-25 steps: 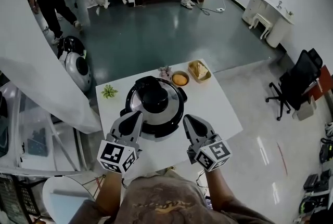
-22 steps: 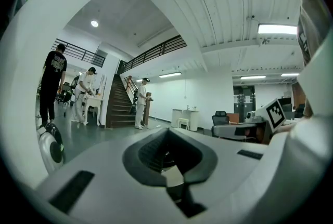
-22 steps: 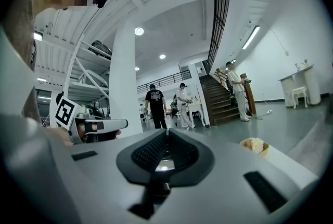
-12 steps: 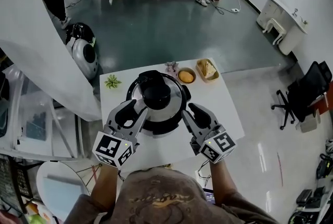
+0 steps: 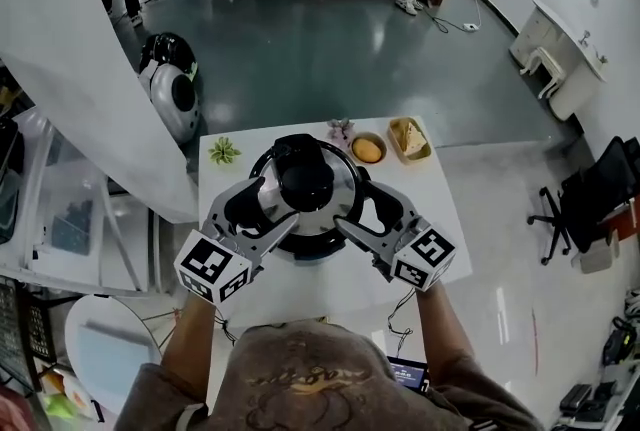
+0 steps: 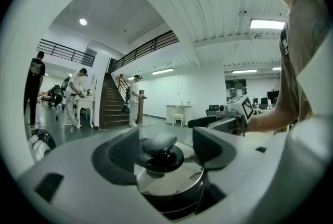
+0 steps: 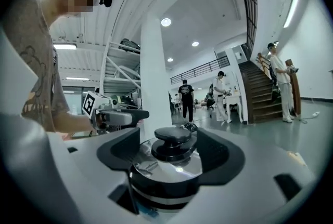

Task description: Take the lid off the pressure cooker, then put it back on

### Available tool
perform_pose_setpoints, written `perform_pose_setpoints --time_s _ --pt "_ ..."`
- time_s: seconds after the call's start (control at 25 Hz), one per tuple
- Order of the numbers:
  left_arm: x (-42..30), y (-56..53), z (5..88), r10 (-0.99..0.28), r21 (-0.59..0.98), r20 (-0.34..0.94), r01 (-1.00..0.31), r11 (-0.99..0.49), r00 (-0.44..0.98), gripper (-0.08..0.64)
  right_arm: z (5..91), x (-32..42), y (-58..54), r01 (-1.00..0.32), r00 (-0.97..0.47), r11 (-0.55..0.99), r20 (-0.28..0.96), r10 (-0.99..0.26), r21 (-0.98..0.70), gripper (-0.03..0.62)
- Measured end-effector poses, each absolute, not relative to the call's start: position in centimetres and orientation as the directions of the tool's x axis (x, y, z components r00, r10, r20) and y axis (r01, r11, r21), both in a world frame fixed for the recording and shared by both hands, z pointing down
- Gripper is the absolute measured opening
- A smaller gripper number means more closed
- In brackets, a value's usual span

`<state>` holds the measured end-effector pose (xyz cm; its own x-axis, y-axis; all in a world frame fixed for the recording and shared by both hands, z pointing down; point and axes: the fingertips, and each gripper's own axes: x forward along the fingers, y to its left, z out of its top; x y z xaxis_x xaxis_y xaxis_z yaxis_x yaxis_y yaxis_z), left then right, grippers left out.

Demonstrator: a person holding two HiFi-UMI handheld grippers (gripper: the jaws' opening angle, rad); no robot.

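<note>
"Steel, is it, the lid on the pressure cooker (image 5: 305, 247)? How would it handle?"

"Polished steel, yes. It is a round lid (image 5: 340, 184) with a black knob (image 5: 305, 181) at its middle. It is seated on the black-bodied cooker, which stands about midway across a white table (image 5: 430, 209). I'd judge the lid stiff, fairly heavy and slick on the metal, so the knob or the rim is the place to take it. A pressure lid probably needs a twist before it lifts."

"Where are the grippers?"

"The left gripper (image 5: 277, 202) reaches in from the near left and the right gripper (image 5: 352, 207) from the near right. Both are roughly level and point across the lid toward each other. Each has its jaws spread wide, having just been opening, and grips nothing."

"Is anything between the jaws?"

"In each gripper view the knob shows in the gap between that gripper's two jaws, clear of both pads, with bright lid below it. In the head view the jaw tips lie over the lid's near rim, one gripper on either side of the knob. Whether any tip rests on the metal I cannot tell, since the view from above flattens it."

"Anything else close by?"

"Along the table's far edge, apart from the cooker, there is a small green plant (image 5: 224, 151) to the left. To the right are a bowl (image 5: 368, 150) holding something orange and a yellow tray (image 5: 408, 139)."
</note>
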<state>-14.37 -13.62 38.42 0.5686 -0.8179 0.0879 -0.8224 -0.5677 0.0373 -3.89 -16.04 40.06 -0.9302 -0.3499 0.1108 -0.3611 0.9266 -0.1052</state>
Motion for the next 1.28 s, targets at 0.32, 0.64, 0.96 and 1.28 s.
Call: perform_pose_setpoints --time_s 0.32,0.64,0.96,1.28 --pt "-14.4 -15.9 40.5 -0.781 -0.029 0.175 -0.79 -0.613 0.6 0.304 41.4 -6.3 -18.2 -0.224 -0.961 0.973 0.178 -0.211 -0.055 0.328" --pt "-13.4 -17.8 42.4 -0.744 -0.092 0.257 -0.751 -0.654 0.617 0.297 42.9 -8.4 -19.7 -0.128 -0.956 0.992 0.267 -0.123 -0.003 0.327" --pt "-12.2 -18.5 43.3 -0.704 -0.116 0.314 -0.71 -0.694 0.637 0.287 44.0 -10.0 -19.9 0.011 -0.933 0.999 0.36 -0.006 0.044 0.327" --pt "-12.1 -18.9 43.9 -0.681 -0.087 0.328 -0.697 -0.712 0.655 0.282 44.5 -10.7 -19.9 0.086 -0.913 0.996 0.402 0.065 0.036 0.296"
